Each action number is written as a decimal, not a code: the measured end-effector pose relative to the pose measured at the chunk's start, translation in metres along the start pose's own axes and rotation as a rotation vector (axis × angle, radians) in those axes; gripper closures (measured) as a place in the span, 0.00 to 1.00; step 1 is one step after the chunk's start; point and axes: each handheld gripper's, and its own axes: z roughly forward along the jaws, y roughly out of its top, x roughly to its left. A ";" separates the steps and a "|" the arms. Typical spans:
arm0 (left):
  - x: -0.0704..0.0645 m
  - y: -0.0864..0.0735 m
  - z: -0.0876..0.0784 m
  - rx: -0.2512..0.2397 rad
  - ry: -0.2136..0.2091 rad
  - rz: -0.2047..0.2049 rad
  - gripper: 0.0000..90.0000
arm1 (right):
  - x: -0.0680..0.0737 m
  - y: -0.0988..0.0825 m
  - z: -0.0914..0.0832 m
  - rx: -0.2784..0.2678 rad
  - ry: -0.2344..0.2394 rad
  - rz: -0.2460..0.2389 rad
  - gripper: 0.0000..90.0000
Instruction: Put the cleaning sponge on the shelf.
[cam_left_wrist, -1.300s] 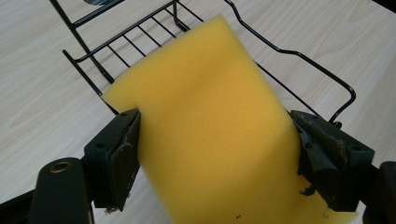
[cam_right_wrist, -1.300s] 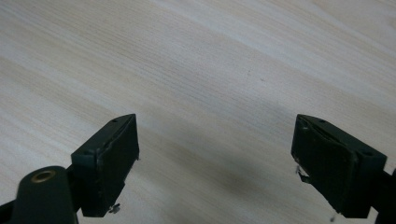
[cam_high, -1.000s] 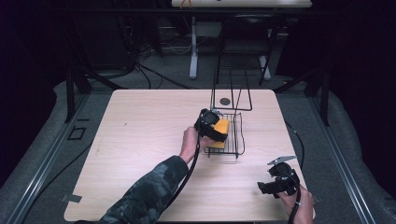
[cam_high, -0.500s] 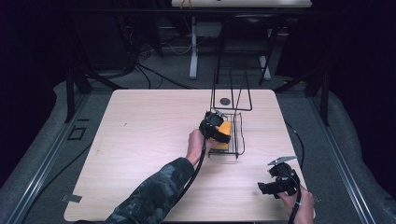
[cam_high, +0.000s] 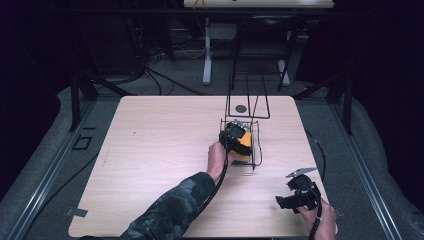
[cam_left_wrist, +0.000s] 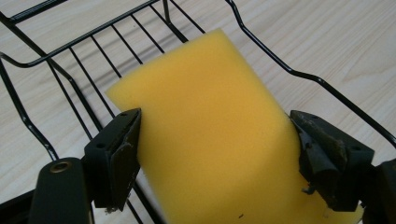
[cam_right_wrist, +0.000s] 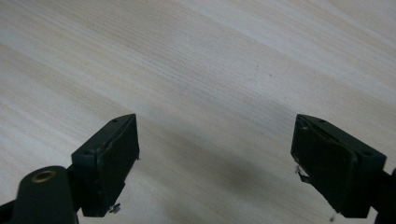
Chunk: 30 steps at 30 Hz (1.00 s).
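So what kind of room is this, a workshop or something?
Probably a lab or recording studio, not a home: a bare wooden table ringed by dark stands, cables across the grey floor, and a person working a sponge into a wire basket with handheld grippers.

Dark room, grey floor

Wire basket walls hem the sponge; table left seems open.
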 end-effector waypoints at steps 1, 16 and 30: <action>-0.001 0.000 0.000 0.001 0.008 0.002 0.22 | 0.000 0.000 0.000 0.006 0.002 0.002 0.16; -0.001 -0.003 -0.006 0.015 0.024 -0.012 0.16 | -0.001 -0.001 -0.001 0.000 0.003 0.003 0.16; 0.005 -0.009 -0.026 -0.036 0.016 -0.005 0.10 | -0.001 -0.001 -0.002 -0.003 0.010 0.021 0.16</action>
